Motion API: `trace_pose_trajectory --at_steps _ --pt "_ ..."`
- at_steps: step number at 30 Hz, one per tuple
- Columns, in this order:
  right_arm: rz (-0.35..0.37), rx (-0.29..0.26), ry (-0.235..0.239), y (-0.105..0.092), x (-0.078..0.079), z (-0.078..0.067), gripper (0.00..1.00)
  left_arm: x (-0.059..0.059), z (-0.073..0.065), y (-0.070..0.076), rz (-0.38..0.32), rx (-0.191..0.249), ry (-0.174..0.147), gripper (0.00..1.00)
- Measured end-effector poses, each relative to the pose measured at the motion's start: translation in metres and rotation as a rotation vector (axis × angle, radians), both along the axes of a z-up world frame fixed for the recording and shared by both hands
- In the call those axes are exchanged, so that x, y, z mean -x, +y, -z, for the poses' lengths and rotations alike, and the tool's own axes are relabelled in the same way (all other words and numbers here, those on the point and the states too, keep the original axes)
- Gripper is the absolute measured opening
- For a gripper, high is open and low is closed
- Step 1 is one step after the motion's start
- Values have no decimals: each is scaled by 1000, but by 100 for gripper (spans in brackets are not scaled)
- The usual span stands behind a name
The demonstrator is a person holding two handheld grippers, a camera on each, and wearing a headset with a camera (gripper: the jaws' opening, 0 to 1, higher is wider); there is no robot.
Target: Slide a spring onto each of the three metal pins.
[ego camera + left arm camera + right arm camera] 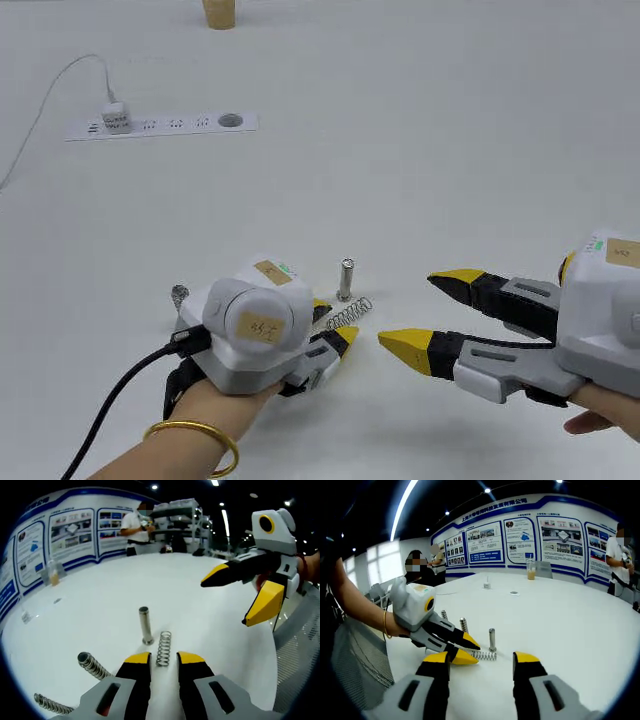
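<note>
White counter (430, 170), two left-hand pins (92, 664) already sprung, the last spring (163, 649) lying just beside the bare pin (145, 625), left gripper (164, 656) fingers open around its near end, right gripper (425, 312) open too: looks like close, lift, then line it over that pin.

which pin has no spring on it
The bare pin by the loose spring, just ahead of the left gripper. Its shaft is smooth metal; the other two pins already wear coils.
</note>
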State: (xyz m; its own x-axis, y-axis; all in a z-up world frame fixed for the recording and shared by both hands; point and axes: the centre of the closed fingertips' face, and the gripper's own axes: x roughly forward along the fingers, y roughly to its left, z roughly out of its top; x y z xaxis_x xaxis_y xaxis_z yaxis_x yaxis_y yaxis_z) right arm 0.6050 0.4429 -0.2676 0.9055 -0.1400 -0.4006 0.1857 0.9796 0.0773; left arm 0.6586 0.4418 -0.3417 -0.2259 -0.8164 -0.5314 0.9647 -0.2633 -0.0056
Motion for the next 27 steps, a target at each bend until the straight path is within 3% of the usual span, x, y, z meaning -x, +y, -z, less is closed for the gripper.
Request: trace_pose_trajectory --at_steps 8,20,27 --pt "17 2 5 -3 2 1 51 1 3 -1 5 -7 -3 15" --pt "79 -40 22 -12 6 3 48 6 4 2 41 4 -51 10" --pt "105 -86 0 -15 3 -3 47 11 -8 11 66 42 -76 10"
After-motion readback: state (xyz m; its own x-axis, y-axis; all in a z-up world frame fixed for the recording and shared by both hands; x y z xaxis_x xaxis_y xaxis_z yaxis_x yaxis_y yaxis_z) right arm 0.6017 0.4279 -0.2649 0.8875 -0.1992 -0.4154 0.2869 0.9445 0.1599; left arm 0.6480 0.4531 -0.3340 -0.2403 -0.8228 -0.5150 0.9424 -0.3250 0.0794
